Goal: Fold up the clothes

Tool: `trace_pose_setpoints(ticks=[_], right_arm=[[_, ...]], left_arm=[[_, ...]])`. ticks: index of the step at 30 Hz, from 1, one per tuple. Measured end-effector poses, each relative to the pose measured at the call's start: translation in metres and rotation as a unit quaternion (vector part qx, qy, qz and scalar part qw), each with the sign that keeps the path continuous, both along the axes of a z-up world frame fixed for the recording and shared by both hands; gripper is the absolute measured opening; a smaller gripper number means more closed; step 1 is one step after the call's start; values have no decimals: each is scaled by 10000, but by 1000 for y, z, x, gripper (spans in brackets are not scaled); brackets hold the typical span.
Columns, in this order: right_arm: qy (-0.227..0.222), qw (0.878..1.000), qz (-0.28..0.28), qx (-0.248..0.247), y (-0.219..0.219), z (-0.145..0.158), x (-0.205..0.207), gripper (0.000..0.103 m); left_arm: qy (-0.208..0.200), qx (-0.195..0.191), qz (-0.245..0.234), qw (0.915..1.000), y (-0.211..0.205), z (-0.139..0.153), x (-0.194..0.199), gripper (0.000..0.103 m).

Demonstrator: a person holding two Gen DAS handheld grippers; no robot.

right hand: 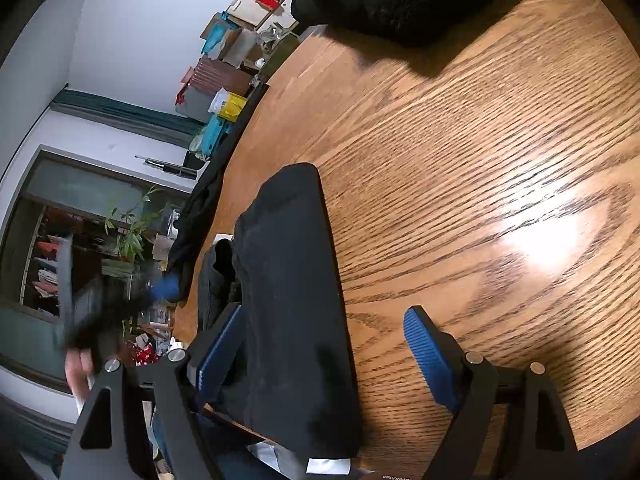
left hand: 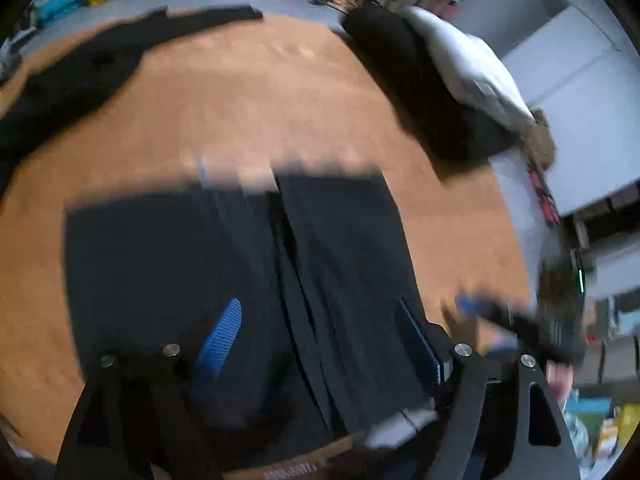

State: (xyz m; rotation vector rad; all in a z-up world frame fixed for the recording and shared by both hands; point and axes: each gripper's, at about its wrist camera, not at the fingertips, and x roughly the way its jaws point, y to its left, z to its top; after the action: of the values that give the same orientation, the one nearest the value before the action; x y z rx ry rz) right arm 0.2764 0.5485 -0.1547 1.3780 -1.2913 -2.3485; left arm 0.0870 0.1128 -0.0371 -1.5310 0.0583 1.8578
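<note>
One big oak table (right hand: 500, 128) fills both views, and most of its top is bare wood. Far side, a heap of clothes (left hand: 432, 92), dark fabric with a pale grey piece thrown over it, looks unfolded and waiting its turn. Off at the other edge sprawls another black garment (left hand: 76, 76), spread loose with a sleeve or leg trailing along the rim; that one looks untouched as well.

Now the piece in play: a dark folded garment (right hand: 292, 280) sits at the near edge, doubled into a long narrow rectangle, layers stacked neatly in the left wrist view, a white tag peeking out at the bottom end. I'd call this one close to finished, perhaps one more fold across its length.

Left gripper (left hand: 320, 340) hangs right above that rectangle, jaws spread wide, blue pads clear of the cloth, nothing pinched. The picture is smeared with motion. Right gripper (right hand: 324, 344) is just as wide, one finger (right hand: 220, 348) by the folded edge, the other over bare wood, gripping nothing.

So: one item nearly done, at least two left by my count.
</note>
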Motion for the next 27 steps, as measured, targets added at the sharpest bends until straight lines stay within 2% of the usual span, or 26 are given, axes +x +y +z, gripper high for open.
trace_pose_setpoints(ticks=[3, 7, 11, 14, 18, 19, 20, 21, 23, 27], right_arm=[[-8, 10000, 87, -5, -7, 0, -4, 85], [-74, 9995, 270, 161, -20, -2, -11, 85], [-226, 9978, 377, 489, -30, -7, -15, 85], [-324, 9960, 380, 746, -33, -10, -14, 85], [-370, 9955, 287, 820, -30, -13, -10, 85], [-368, 9955, 271, 825, -29, -13, -10, 85], [-364, 9954, 264, 844, -29, -13, -9, 85], [-359, 9953, 257, 862, -28, -13, -9, 85], [-352, 9951, 253, 885, -27, -12, -9, 85], [-351, 9949, 258, 909, -28, -11, -9, 85]], left_arm=[[34, -125, 39, 9999, -20, -25, 35, 78], [-328, -183, 267, 9989, -22, -57, 40, 78], [-436, -176, 435, 9979, -16, -61, 34, 78], [-495, -129, 185, 9985, -6, -61, 46, 78], [-450, -88, -55, 9989, 1, -63, 60, 77], [-437, -92, -50, 9990, 1, -63, 60, 65], [-441, -119, -38, 9989, 0, -62, 59, 34], [-441, -122, -38, 9989, 2, -62, 59, 20], [-434, -72, -70, 9990, 9, -60, 58, 10], [-345, 77, 17, 9994, 8, -47, 50, 8]])
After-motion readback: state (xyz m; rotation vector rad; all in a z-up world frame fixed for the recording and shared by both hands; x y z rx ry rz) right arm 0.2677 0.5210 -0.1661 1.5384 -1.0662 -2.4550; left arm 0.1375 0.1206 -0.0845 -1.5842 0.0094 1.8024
